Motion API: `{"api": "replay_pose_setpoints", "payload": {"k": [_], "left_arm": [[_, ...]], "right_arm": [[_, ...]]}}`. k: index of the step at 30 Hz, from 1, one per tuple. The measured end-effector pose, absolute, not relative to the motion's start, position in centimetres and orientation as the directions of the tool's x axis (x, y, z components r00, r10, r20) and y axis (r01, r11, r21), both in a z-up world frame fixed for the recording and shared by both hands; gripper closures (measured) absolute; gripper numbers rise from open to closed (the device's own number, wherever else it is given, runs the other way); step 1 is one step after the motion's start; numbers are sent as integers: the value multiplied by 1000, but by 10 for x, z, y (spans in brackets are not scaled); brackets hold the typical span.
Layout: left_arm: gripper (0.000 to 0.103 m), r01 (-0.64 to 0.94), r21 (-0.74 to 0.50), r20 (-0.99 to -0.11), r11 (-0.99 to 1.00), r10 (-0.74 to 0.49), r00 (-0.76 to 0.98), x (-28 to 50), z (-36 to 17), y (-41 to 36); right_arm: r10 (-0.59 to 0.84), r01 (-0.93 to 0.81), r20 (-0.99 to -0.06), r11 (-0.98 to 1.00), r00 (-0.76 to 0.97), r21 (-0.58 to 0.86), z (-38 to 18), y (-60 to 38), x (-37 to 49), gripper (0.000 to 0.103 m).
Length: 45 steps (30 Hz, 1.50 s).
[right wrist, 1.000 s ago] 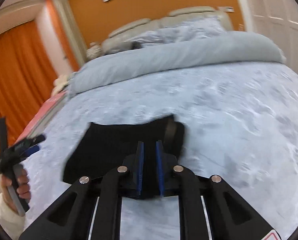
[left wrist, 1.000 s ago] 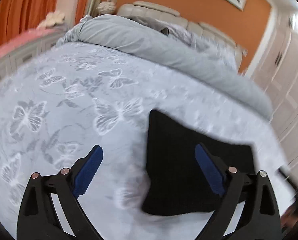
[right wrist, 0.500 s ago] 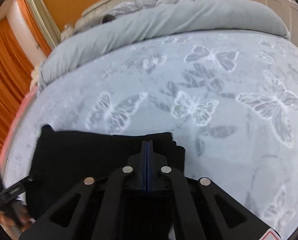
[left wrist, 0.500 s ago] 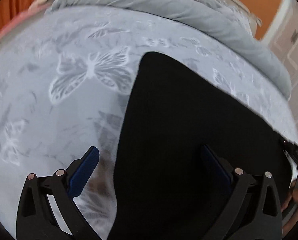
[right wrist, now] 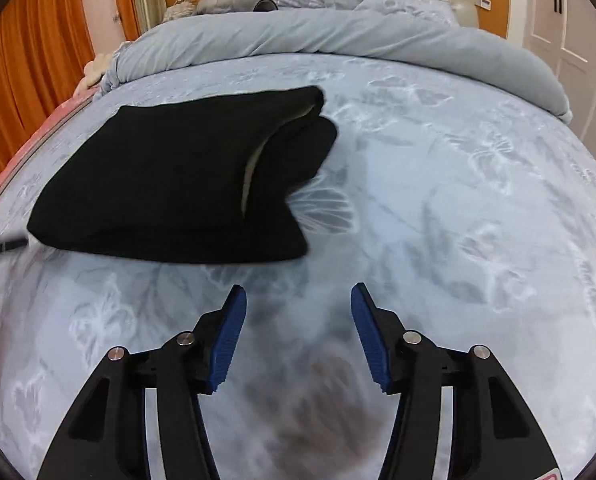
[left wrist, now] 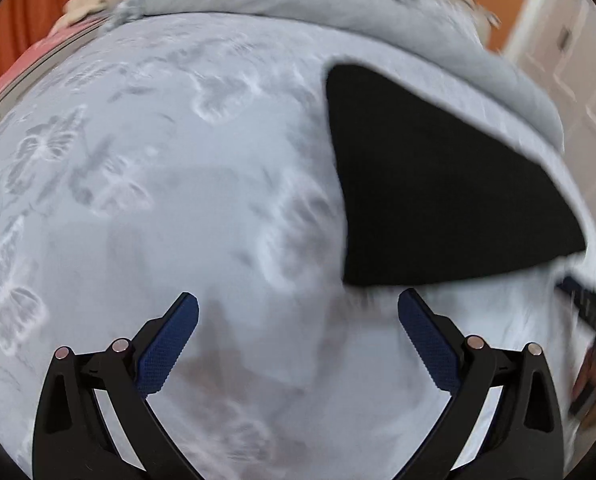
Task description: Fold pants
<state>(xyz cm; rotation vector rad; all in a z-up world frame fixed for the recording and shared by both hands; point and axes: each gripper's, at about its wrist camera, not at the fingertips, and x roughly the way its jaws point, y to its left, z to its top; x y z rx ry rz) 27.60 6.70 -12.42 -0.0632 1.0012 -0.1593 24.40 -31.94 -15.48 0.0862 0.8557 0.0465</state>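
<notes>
Right wrist view: right gripper [right wrist: 298, 320] wide, empty | left gripper [left wrist: 298, 332] wide, empty | pants [right wrist: 186, 176] folded at 11 o'clock on bed [right wrist: 457, 220] | fold looks finished; next: check edges, square up.

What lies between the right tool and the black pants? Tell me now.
Only bare butterfly-print bedspread: in the right wrist view, the open right tool hovers short of the folded black pants, nothing else between.

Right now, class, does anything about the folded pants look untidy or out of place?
Slightly. The pants lie folded on the bed, but at the right end the layers don't line up: one lobe sticks out past the other, and a pale inner strip shows between them.
</notes>
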Motion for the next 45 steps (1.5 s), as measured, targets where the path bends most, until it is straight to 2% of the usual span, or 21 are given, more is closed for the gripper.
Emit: {"api": "replay_pose_setpoints", "payload": {"k": [3, 5, 6, 9, 11, 14, 16, 17, 18, 19, 21, 22, 26, 28, 30, 32, 36, 39, 41, 42, 45], "left_arm": [[5, 127, -23, -820, 992, -91, 564, 283, -138, 41], [9, 149, 29, -807, 988, -65, 586, 296, -139, 26], [29, 150, 13, -805, 989, -79, 588, 303, -136, 24], [70, 163, -139, -820, 977, -205, 534, 319, -122, 29], [75, 172, -154, -825, 973, -223, 519, 311, -115, 30], [72, 159, -139, -837, 978, -201, 509, 300, -134, 35], [70, 172, -126, -815, 977, -201, 544, 293, -133, 37], [64, 174, -98, -823, 980, -178, 540, 288, -128, 37], [52, 162, -93, -825, 982, -167, 540, 280, -118, 41], [45, 159, -109, -815, 981, -180, 550, 275, -111, 45], [15, 150, -154, -761, 977, -214, 612, 260, -87, 56], [12, 130, -162, -729, 978, -208, 653, 256, -72, 59], [11, 126, -153, -730, 980, -198, 654, 281, -63, 41], [11, 133, -114, -759, 985, -172, 628, 300, -76, 27], [10, 117, -23, -805, 993, -87, 587, 319, -105, 15], [9, 115, -79, -820, 990, -130, 558, 326, -121, 19], [10, 75, -153, -812, 985, -169, 559, 322, -118, 29], [10, 74, -113, -810, 991, -135, 571, 317, -114, 26], [11, 79, -98, -800, 992, -125, 586, 303, -102, 25], [11, 88, -86, -792, 992, -122, 598, 296, -95, 25], [11, 104, -32, -759, 994, -92, 644, 263, -71, 21]], "right_arm": [[89, 8, -743, 992, 663, 125, -159, -320, 262, 51], [161, -8, -736, 978, 658, 207, -160, -323, 279, 80], [202, 1, -726, 963, 658, 269, -158, -327, 283, 89], [295, 33, -691, 907, 661, 419, -142, -335, 266, 93], [325, 35, -680, 888, 657, 458, -136, -340, 249, 94], [281, 105, -748, 901, 601, 422, -165, -352, 243, 100], [353, 123, -701, 839, 620, 531, -178, -369, 236, 101], [356, 152, -709, 825, 609, 544, -174, -375, 233, 99], [303, 190, -719, 835, 625, 516, -160, -379, 225, 87], [255, 177, -695, 856, 672, 485, -143, -379, 215, 87], [222, 113, -652, 895, 725, 431, -112, -367, 207, 87], [232, 74, -634, 906, 738, 418, -98, -355, 209, 87], [276, -76, -655, 945, 703, 317, -88, -292, 246, 88], [193, -65, -730, 978, 656, 200, -111, -277, 276, 103], [188, -15, -748, 973, 636, 232, -137, -297, 294, 103], [258, 67, -709, 916, 657, 395, -138, -324, 298, 103], [215, -32, -674, 961, 706, 274, -95, -283, 280, 103], [49, 41, -769, 994, 637, 98, -122, -281, 295, 103], [131, 98, -745, 962, 654, 255, -125, -299, 285, 103], [126, 116, -755, 959, 644, 259, -120, -299, 281, 103], [-11, 129, -723, 986, 691, 109, -83, -280, 251, 93]]}}
